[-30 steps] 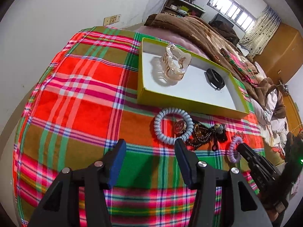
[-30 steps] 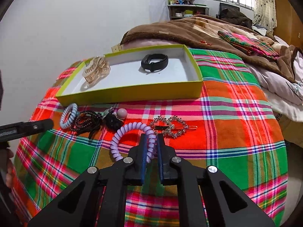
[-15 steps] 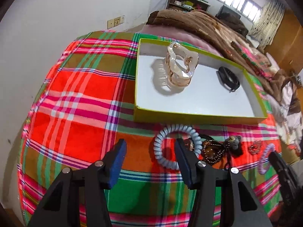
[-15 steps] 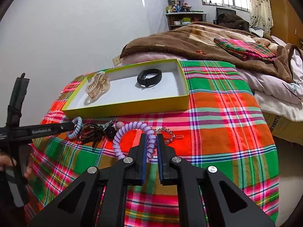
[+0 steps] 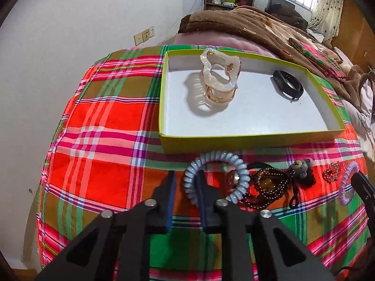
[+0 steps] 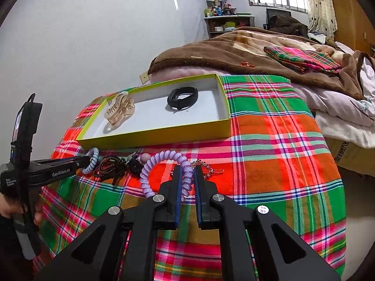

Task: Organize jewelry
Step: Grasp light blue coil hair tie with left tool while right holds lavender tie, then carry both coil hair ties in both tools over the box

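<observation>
Closing on the pale blue coil hair tie [image 5: 216, 178], the left gripper [image 5: 186, 183] is seen with jaws far narrower than a second ago, one side of the coil between the blue pads; whether the pads already press it cannot be told. The left view has shifted nearer the yellow box [image 5: 246, 138] since then. The right gripper [image 6: 186, 178] is unchanged, clamped on the lilac coil hair tie [image 6: 164, 164], which is lifted slightly off the cloth.

A plaid cloth [image 5: 100, 145] in red, green and pink covers the surface. A brown blanket [image 6: 222, 53] lies beyond the box, with a white wall, a shelf and a window further behind.

Inside the box a translucent amber claw clip [image 5: 220, 82] stands at its left end and a black band [image 5: 287, 87] lies toward its right end. Just in front of the box lie dark bead strands [image 5: 264, 187], a small bear charm [image 5: 301, 167] and a rhinestone clip [image 5: 332, 174].
</observation>
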The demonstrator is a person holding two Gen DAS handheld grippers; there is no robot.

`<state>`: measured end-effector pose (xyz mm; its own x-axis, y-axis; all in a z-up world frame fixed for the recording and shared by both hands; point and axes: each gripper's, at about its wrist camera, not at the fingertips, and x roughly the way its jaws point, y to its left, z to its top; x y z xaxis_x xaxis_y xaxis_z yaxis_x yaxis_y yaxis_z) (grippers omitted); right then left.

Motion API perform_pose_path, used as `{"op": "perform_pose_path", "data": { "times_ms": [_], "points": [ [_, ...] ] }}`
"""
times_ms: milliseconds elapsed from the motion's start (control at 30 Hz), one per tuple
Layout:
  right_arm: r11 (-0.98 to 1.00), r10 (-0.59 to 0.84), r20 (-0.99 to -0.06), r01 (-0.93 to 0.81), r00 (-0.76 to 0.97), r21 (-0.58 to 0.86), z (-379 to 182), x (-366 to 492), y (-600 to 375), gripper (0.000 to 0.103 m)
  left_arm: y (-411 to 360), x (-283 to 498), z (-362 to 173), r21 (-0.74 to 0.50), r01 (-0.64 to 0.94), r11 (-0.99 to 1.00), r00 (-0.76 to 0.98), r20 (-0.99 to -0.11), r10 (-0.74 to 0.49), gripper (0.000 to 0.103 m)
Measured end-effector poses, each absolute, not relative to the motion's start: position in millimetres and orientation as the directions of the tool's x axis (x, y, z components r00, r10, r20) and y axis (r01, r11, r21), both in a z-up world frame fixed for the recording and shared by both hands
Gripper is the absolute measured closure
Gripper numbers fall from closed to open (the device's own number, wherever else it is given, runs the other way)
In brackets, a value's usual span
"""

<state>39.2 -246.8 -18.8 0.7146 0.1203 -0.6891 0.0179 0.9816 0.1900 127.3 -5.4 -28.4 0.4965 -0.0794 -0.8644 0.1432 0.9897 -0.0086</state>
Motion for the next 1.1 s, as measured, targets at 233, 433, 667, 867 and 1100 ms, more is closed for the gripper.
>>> {"op": "perform_pose_path", "data": {
  "times_ms": [233, 433, 667, 867, 1100],
  "points": [
    [0.982, 0.116, -0.685, 0.018, 0.719, 0.186, -17, 38, -246, 0.093, -4, 125, -28, -0.059, 0.145, 0.988, 0.489, -0.863, -0.124, 0.093],
    [0.983, 0.112, -0.682, 0.02, 0.723, 0.182, -16, 36, -246, 0.093, -2, 119, -23, -0.079, 0.145, 0.986, 0.503, -0.852, -0.143, 0.093],
    [0.984, 0.11, -0.676, 0.018, 0.729, 0.179, -12, 33, -245, 0.093, -1, 113, -12, -0.101, 0.153, 0.983, 0.525, -0.835, -0.167, 0.093],
    [0.984, 0.109, -0.667, 0.014, 0.737, 0.176, -7, 29, -243, 0.093, -1, 107, -2, -0.112, 0.163, 0.98, 0.54, -0.821, -0.183, 0.093],
    [0.985, 0.109, -0.653, 0.006, 0.749, 0.171, 1, 22, -242, 0.093, 0, 99, 10, -0.125, 0.167, 0.978, 0.561, -0.804, -0.199, 0.093]
  ]
}}
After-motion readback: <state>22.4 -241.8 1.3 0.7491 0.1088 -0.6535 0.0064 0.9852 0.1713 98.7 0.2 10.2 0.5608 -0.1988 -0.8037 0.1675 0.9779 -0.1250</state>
